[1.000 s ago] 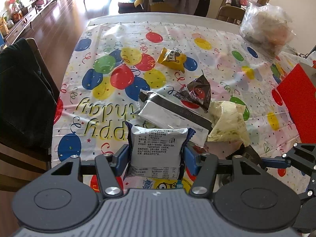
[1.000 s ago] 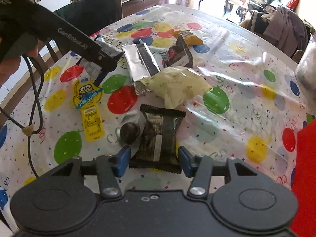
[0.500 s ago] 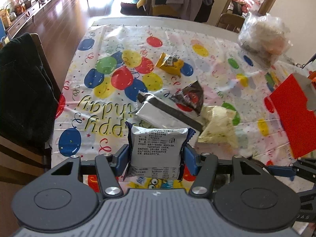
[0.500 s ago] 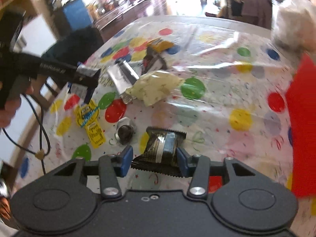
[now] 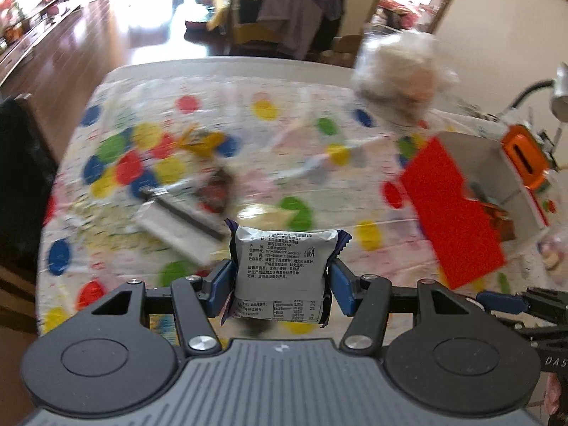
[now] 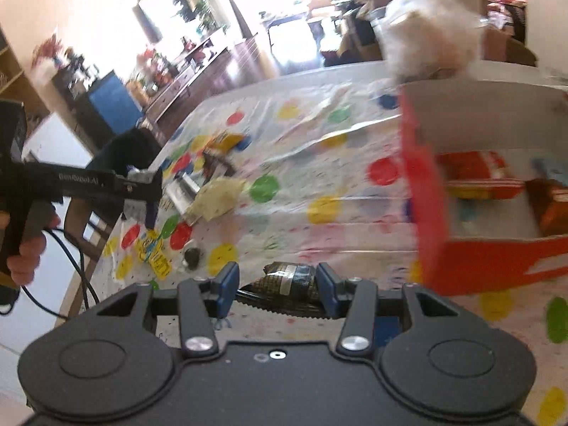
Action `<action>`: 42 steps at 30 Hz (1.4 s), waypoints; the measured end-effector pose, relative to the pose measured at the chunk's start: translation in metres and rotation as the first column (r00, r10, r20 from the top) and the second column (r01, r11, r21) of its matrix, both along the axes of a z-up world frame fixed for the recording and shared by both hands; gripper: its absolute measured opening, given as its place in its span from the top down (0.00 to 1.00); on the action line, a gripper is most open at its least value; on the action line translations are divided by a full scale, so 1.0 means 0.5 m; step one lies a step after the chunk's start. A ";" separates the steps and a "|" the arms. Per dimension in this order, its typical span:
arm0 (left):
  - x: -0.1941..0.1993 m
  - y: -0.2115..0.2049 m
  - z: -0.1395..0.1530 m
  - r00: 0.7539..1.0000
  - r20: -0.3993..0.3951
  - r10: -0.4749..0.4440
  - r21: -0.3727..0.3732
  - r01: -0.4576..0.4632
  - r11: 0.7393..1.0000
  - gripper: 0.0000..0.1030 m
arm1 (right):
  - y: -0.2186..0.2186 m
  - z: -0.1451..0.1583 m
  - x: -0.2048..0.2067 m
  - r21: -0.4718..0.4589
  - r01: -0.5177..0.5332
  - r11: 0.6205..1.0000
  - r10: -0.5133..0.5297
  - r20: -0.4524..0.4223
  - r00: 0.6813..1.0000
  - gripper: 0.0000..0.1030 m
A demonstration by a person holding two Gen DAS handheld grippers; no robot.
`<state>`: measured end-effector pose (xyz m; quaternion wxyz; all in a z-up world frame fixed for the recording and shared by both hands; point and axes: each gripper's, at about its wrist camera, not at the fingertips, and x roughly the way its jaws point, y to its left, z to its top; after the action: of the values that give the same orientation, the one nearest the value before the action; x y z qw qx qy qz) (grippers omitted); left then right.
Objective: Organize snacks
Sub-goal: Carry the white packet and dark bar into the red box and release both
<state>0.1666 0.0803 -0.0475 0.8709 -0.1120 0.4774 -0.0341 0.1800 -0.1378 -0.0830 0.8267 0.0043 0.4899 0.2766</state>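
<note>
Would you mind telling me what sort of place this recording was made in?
Most likely a lived-in home, in a dining and living area. A table under a balloon-print party cloth stands on a wooden floor, a chair draped with clothes sits behind it, and a low sideboard lines the wall.

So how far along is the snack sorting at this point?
Partly done. The red box already holds a red packet and a brown one. In hand: the left gripper grips a silver packet, and the right gripper a dark packet. Left on the table: a pale bag, a yellow packet and several others.
</note>
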 end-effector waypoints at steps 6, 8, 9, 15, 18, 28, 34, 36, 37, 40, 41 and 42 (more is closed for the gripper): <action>0.033 -0.149 0.052 0.994 0.041 -0.097 -0.021 0.098 0.995 0.44 | -0.102 0.070 0.030 0.024 0.040 0.999 -0.041 0.048 0.998 0.55; 0.045 -0.193 0.070 0.990 0.057 -0.132 -0.023 0.133 0.991 0.44 | -0.131 0.096 0.046 0.040 0.044 0.998 -0.047 0.063 0.997 0.56; 0.052 -0.216 0.079 0.987 0.062 -0.148 -0.026 0.150 0.988 0.44 | -0.146 0.109 0.055 0.046 0.046 0.998 -0.049 0.074 0.996 0.80; 0.094 -0.326 0.119 0.974 0.096 -0.205 -0.029 0.209 0.978 0.44 | -0.230 0.156 0.120 0.050 0.092 0.994 -0.098 0.126 0.987 0.83; 0.102 -0.348 0.128 0.972 0.107 -0.208 -0.032 0.212 0.977 0.44 | -0.257 0.154 0.134 0.059 0.072 0.996 -0.078 0.101 0.992 0.82; 0.075 -0.318 0.086 0.972 0.090 -0.217 -0.057 0.222 0.973 0.44 | -0.268 0.035 0.085 -0.056 0.000 0.998 -0.003 -0.051 0.999 0.70; 0.055 -0.282 0.066 0.969 0.103 -0.225 -0.081 0.234 0.969 0.44 | -0.229 -0.046 0.065 -0.189 -0.174 0.966 0.156 -0.108 0.982 0.36; 0.049 -0.271 0.057 0.970 0.105 -0.217 -0.094 0.227 0.969 0.44 | -0.217 -0.055 0.057 -0.209 -0.227 0.951 0.205 -0.124 0.971 0.35; 0.045 -0.265 0.053 0.971 0.108 -0.215 -0.103 0.226 0.969 0.44 | -0.210 -0.061 0.055 -0.228 -0.261 0.938 0.236 -0.133 0.963 0.35; 0.036 -0.251 0.040 0.972 0.112 -0.208 -0.122 0.221 0.968 0.44 | -0.181 -0.082 0.039 -0.307 -0.399 0.864 0.370 -0.149 0.917 0.32; 0.032 -0.248 0.036 0.971 0.116 -0.208 -0.124 0.222 0.967 0.44 | -0.173 -0.086 0.032 -0.327 -0.437 0.838 0.409 -0.154 0.900 0.31; 0.028 -0.246 0.031 0.971 0.117 -0.207 -0.125 0.221 0.967 0.44 | -0.164 -0.092 0.027 -0.348 -0.474 0.809 0.447 -0.158 0.880 0.31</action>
<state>0.1809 -0.0428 -0.0318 0.8757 -0.1175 0.4377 -0.1665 0.1935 -0.2198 -0.1289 0.7027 -0.2638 0.5482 0.3691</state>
